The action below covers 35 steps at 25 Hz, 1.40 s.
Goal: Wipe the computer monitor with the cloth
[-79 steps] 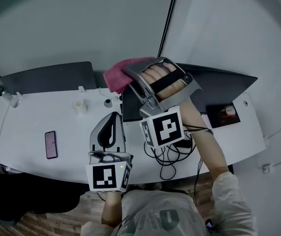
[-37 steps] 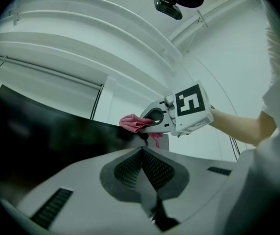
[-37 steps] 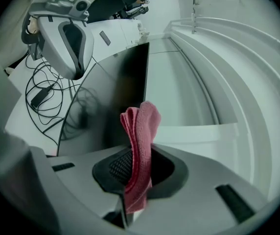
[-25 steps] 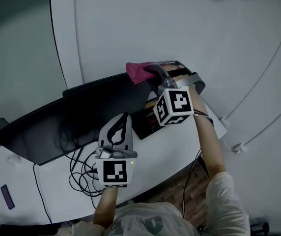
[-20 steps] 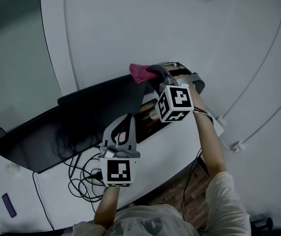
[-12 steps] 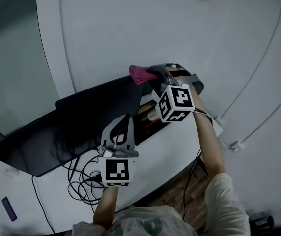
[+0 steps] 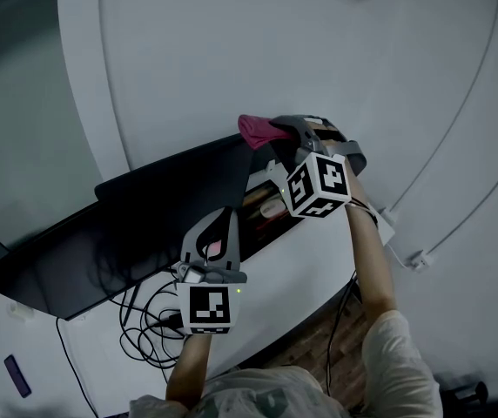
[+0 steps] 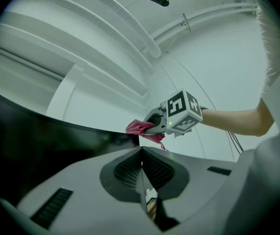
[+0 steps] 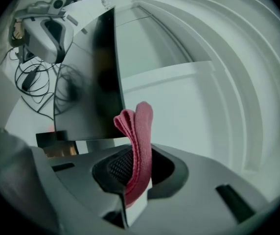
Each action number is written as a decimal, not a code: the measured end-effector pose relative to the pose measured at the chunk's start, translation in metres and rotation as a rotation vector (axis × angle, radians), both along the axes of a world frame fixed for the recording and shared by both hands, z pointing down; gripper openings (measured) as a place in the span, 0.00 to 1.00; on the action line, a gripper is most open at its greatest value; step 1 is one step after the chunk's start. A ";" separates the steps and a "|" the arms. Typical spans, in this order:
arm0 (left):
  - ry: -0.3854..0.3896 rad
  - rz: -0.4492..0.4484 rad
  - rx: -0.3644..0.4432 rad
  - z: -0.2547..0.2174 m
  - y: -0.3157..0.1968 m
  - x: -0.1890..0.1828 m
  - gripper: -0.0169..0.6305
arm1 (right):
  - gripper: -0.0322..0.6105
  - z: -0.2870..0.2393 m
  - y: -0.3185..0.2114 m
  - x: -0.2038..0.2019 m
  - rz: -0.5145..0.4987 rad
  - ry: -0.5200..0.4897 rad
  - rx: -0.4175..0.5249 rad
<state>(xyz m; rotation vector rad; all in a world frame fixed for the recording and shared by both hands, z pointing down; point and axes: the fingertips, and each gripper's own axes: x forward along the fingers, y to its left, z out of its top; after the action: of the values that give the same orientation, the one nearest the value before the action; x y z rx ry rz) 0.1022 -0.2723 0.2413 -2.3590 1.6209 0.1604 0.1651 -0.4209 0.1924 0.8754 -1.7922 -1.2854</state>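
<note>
R gripper (image 7: 271,134) is clamped on a pink cloth (image 7: 254,130). Its own view shows the folded cloth (image 9: 137,141) pinched upright between the two jaws, w/ a looped end sticking out past the tips. The cloth sits at the top right corner of the dark monitor (image 7: 144,220), right by the screen's upper edge (touching or just off it, can't tell). From the L gripper view the cloth (image 8: 139,128) lines up w/ the end of the monitor's top edge (image 8: 37,146), and the R gripper (image 8: 154,125) is behind it w/ its marker cube facing the camera.

L gripper (image 7: 221,220) is lower and nearer the person, in front of the monitor's lower edge, well apart from the cloth. Its jaws are pressed together w/ nothing between them, tips pointing up toward the screen.

The monitor stands on a white desk (image 7: 292,273) against a pale wall. A tangle of black cables (image 7: 144,325) lies on the desk below the screen, just left of the L gripper's cube. The screen is off and dark.
</note>
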 end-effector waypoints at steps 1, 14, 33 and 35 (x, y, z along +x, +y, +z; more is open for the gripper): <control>-0.006 0.000 0.006 -0.001 0.000 0.002 0.05 | 0.13 -0.002 -0.002 0.005 0.008 -0.046 0.002; -0.080 0.003 -0.105 0.035 -0.015 0.006 0.05 | 0.13 0.088 -0.007 -0.005 -0.013 -0.064 -0.055; 0.016 0.079 -0.152 0.088 -0.048 0.000 0.05 | 0.13 0.313 -0.011 -0.012 0.048 0.086 -0.338; 0.020 0.074 -0.164 0.094 -0.050 -0.002 0.05 | 0.14 0.340 -0.010 -0.013 0.051 0.063 -0.409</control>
<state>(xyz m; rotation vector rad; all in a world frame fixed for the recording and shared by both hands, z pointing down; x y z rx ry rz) 0.0999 -0.3227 0.3357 -2.5491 1.6136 0.0683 0.1518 -0.4311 0.5321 0.6380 -1.8781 -0.8588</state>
